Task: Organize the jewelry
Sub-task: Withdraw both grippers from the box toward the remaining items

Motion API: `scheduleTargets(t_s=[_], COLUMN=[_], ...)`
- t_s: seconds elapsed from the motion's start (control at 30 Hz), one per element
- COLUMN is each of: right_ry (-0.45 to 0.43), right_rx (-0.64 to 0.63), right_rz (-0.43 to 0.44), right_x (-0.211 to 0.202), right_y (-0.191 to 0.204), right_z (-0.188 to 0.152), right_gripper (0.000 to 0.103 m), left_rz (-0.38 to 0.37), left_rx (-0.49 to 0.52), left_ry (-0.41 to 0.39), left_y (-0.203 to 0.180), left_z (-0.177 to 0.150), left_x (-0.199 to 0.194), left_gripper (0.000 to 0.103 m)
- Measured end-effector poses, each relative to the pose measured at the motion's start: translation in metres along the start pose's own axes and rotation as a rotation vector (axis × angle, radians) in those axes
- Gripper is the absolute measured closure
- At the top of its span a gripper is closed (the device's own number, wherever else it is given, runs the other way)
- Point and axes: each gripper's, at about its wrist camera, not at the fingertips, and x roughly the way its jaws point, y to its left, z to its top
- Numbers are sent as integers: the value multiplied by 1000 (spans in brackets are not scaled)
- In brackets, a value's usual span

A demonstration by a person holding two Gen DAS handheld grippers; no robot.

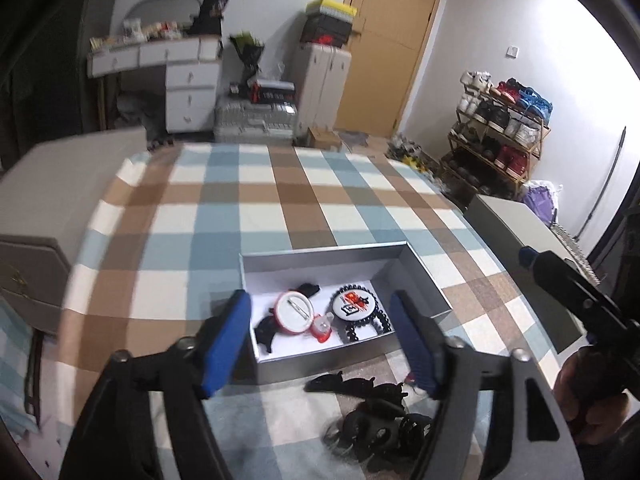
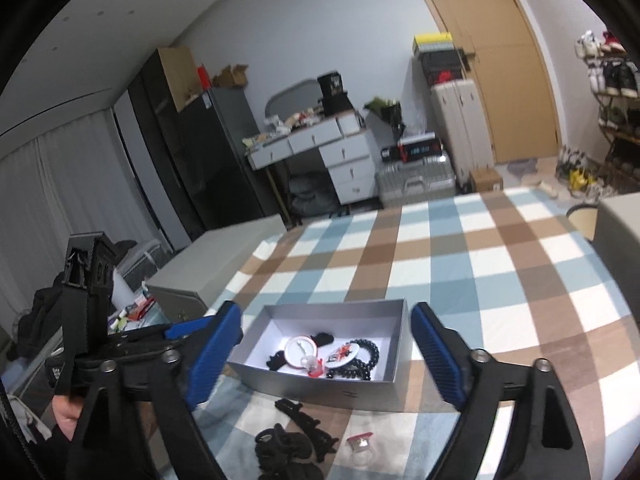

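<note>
An open silver box sits on the plaid bedspread. In it lie a red-and-white round badge, a printed badge, a black bead bracelet and a black hair clip. My left gripper hovers open over the box's near side, nothing between its blue pads. My right gripper is also open and empty, just short of the box. On the cover in front of the box lie black hair clips and ties and a small red-and-clear piece.
The plaid bedspread stretches far beyond the box. Grey bedside cabinets flank the bed. A shoe rack, a door, suitcases and a white desk stand along the walls. A hand holds the right gripper's handle.
</note>
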Motion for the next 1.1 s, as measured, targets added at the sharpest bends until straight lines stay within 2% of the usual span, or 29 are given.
scheduleTargets(t_s=[0.03, 0.17, 0.27, 0.3, 0.47, 0.63, 0.7, 0.73, 0.83, 1.1], right_ry=[-13, -37, -35, -35, -27, -4, 9, 17, 50, 155], right_rx=[-5, -18, -17, -17, 12, 15, 16, 16, 26, 30], right_rz=[-7, -25, -28, -31, -55, -81, -91, -98, -122, -139], right_x=[-5, -19, -27, -29, -41, -48, -49, -49, -46, -33], right_y=[2, 9, 11, 11, 9, 7, 5, 4, -2, -15], right_z=[0, -1, -3, -5, -15, -31, -38, -42, -54, -87], right_gripper=[3, 0, 0, 0, 0, 0, 0, 0, 0, 0], left_rz=[11, 58, 104, 115, 139, 122, 128, 134, 139, 161], left_rx=[11, 43, 49, 47, 43, 26, 21, 15, 8, -2], left_ry=[-19, -54, -89, -104, -113, -128, -124, -124, -122, -1], left_y=[-2, -7, -8, -9, -11, -12, -12, -12, -13, -5], left_z=[0, -4, -9, -11, -22, -33, -39, -42, -51, -85], left_x=[-5, -16, -24, -27, -34, -41, -42, -42, -41, -19], left_gripper=[32, 30, 19, 19, 19, 18, 5, 2, 1, 1])
